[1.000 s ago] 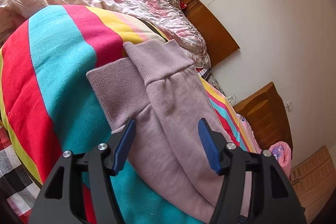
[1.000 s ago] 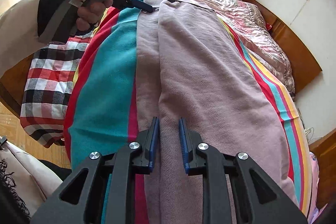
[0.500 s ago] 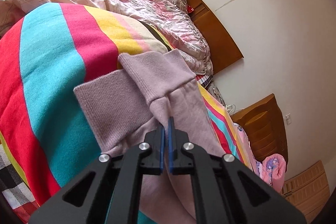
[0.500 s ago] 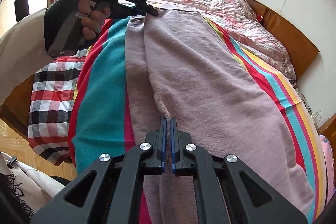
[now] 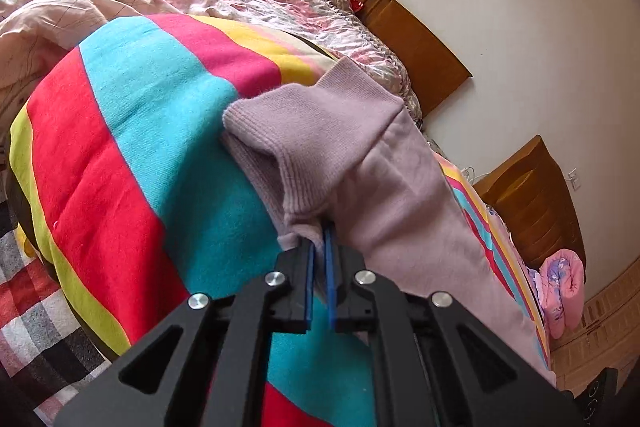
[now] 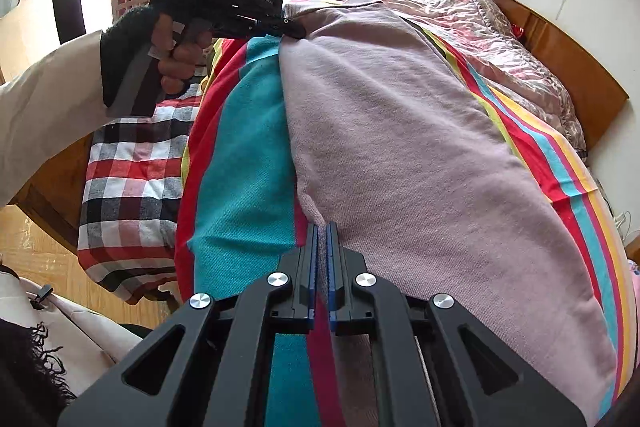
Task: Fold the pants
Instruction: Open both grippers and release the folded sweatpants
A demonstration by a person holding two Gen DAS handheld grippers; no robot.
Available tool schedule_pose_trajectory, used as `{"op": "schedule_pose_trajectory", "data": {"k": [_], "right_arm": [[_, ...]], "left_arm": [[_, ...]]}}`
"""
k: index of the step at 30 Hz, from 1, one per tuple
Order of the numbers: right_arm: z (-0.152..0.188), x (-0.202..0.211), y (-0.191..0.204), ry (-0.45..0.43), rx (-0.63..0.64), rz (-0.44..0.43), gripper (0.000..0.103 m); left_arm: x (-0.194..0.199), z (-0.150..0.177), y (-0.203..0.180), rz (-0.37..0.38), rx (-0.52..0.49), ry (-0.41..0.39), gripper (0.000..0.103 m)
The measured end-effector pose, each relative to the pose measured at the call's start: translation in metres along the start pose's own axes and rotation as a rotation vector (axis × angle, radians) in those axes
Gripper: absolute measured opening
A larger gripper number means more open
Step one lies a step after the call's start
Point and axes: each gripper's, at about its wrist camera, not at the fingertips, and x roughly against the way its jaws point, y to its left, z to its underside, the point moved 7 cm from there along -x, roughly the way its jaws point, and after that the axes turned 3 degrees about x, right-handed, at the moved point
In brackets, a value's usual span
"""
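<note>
Gripping the pants (image 5: 384, 163) at both ends on the striped blanket (image 5: 132, 131).

Left view: the left gripper (image 5: 319, 247) is pinching the fabric just below the ribbed cuffs (image 5: 316, 115), its jaws clamped together on cloth near the blanket's far edge. Right view: the right gripper (image 6: 320, 247) is clamping the near end, and the pants are running lengthwise away from it toward the left gripper, so I judge the fold will be bringing one end over the other.

Lilac pants (image 6: 400, 155) (ribbed cuffs) lie lengthwise, legs stacked.
</note>
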Motion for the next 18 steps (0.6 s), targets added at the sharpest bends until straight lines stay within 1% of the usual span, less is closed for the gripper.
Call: {"op": "schedule_pose_trajectory", "data": {"k": [1,2,3,4,5,6,7,8,9,10,11,12,13,14,15,16,17,18], "right_arm": [[0.000,0.002,0.000,0.003,-0.002,-0.015,0.016],[0.001,0.006,0.000,0.003,-0.002,-0.030,0.022],[0.003,0.012,0.000,-0.002,-0.009,-0.047,0.045],[0.004,0.022,-0.002,-0.022,-0.024,-0.065,0.062],[0.006,0.034,-0.005,-0.048,-0.047,-0.082,0.064],[0.010,0.046,-0.011,-0.068,-0.078,-0.088,0.064],[0.016,0.059,-0.019,-0.083,-0.111,-0.075,0.064],[0.025,0.071,-0.028,-0.095,-0.146,-0.053,0.064],[0.036,0.081,-0.037,-0.097,-0.183,-0.030,0.064],[0.050,0.089,-0.047,-0.088,-0.228,0.000,0.064],[0.066,0.096,-0.057,-0.071,-0.279,0.030,0.064],[0.083,0.102,-0.066,-0.053,-0.326,0.057,0.064],[0.099,0.109,-0.073,-0.038,-0.370,0.080,0.064],[0.113,0.114,-0.078,-0.024,-0.412,0.093,0.064],[0.127,0.117,-0.083,-0.007,-0.451,0.102,0.064],[0.137,0.120,-0.085,0.004,-0.478,0.109,0.064],[0.145,0.121,-0.086,0.015,-0.496,0.109,0.064],[0.152,0.120,-0.085,0.031,-0.515,0.090,0.064]], "left_arm": [[-0.008,-0.023,0.008,-0.005,0.000,-0.005,0.008],[-0.004,-0.028,0.010,-0.022,0.000,-0.007,0.010],[-0.001,-0.034,0.009,-0.052,-0.003,-0.012,0.012],[0.006,-0.038,0.008,-0.091,-0.013,-0.026,0.017],[0.018,-0.039,0.003,-0.143,-0.037,-0.057,0.038],[0.030,-0.045,-0.001,-0.194,-0.073,-0.106,0.049],[0.024,-0.074,-0.002,-0.216,-0.109,-0.157,0.058],[0.043,-0.061,-0.022,-0.189,-0.145,-0.180,0.061],[0.035,-0.077,-0.036,-0.130,-0.186,-0.170,0.063],[0.033,-0.071,-0.057,-0.074,-0.235,-0.137,0.070],[0.024,-0.065,-0.075,-0.039,-0.294,-0.095,0.073],[0.023,-0.044,-0.094,-0.021,-0.358,-0.050,0.073],[0.004,-0.038,-0.105,-0.017,-0.419,-0.005,0.073],[-0.001,-0.017,-0.117,-0.021,-0.468,0.048,0.073],[-0.046,-0.035,-0.113,-0.036,-0.506,0.114,0.073],[-0.070,-0.034,-0.110,-0.047,-0.527,0.169,0.073],[-0.092,-0.035,-0.104,-0.058,-0.541,0.202,0.073],[-0.106,-0.034,-0.099,-0.089,-0.562,0.205,0.074]]}}
